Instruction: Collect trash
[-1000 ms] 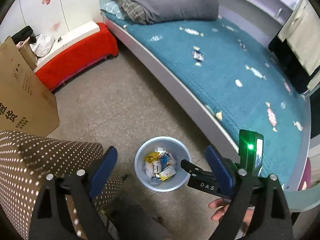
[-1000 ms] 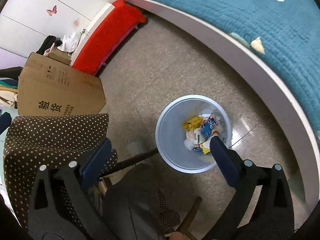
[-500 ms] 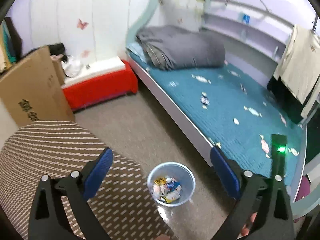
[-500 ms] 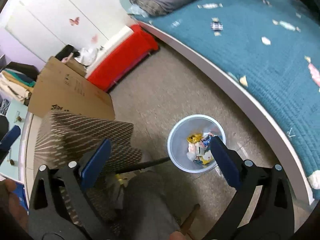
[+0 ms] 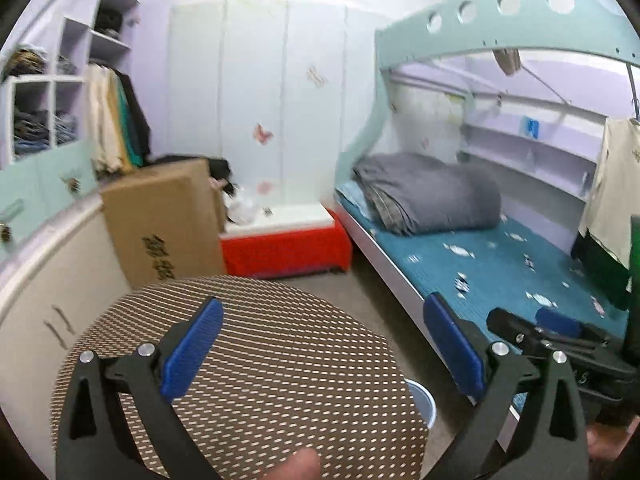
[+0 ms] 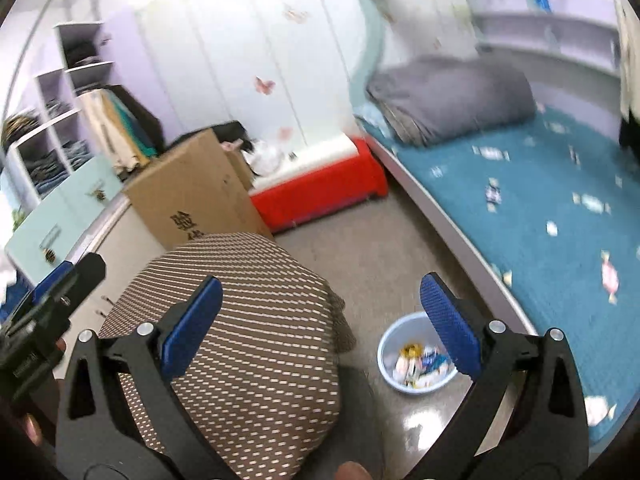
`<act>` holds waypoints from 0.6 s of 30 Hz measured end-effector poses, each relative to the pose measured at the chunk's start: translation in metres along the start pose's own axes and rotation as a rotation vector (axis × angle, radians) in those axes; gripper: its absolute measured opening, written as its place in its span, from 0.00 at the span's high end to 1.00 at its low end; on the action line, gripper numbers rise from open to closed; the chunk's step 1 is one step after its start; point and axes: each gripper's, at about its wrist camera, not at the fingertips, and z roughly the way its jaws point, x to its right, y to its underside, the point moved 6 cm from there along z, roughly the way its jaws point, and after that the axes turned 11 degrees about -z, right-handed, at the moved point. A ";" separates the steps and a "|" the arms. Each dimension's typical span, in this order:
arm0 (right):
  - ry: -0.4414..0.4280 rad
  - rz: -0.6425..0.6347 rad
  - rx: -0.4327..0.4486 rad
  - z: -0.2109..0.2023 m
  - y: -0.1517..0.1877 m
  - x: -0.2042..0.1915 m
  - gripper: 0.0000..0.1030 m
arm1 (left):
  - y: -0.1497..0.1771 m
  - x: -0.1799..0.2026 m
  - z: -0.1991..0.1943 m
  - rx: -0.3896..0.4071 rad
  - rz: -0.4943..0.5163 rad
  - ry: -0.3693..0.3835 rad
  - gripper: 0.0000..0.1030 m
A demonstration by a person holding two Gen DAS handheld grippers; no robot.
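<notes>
A light blue trash bin [image 6: 416,360] stands on the floor beside the bed, holding several wrappers [image 6: 420,364]. In the left wrist view only its rim [image 5: 422,400] shows behind the stool. Several wrappers [image 5: 462,282] lie scattered on the teal bed cover [image 6: 552,200]. My left gripper [image 5: 320,344] is open and empty, raised above the polka-dot stool [image 5: 248,368]. My right gripper [image 6: 320,320] is open and empty, high above the floor between stool and bin. The left gripper also shows at the left edge of the right wrist view [image 6: 48,300].
A brown polka-dot stool [image 6: 248,344] stands left of the bin. A cardboard box [image 5: 164,220] leans by the white cabinet [image 5: 44,280]. A red bench [image 5: 284,240] sits against the wardrobe. A grey folded quilt [image 5: 428,192] lies at the bed's head. Clothes [image 5: 612,208] hang at right.
Both grippers have risen and tilted up from looking down at the bin to facing the room. The bin now sits low in both views. Both stay open and empty.
</notes>
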 end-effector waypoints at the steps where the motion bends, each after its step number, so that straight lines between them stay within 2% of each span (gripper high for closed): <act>1: 0.003 -0.018 0.020 -0.009 -0.005 -0.008 0.06 | -0.002 -0.005 -0.012 0.026 -0.009 -0.014 0.05; 7: 0.028 -0.118 0.115 -0.057 -0.025 -0.051 0.06 | -0.011 -0.034 -0.070 0.126 -0.078 -0.094 0.04; 13: 0.051 -0.193 0.192 -0.097 -0.026 -0.081 0.06 | -0.008 -0.046 -0.110 0.192 -0.065 -0.180 0.04; 18: 0.061 -0.239 0.232 -0.117 -0.026 -0.095 0.06 | -0.008 -0.060 -0.136 0.201 -0.120 -0.159 0.04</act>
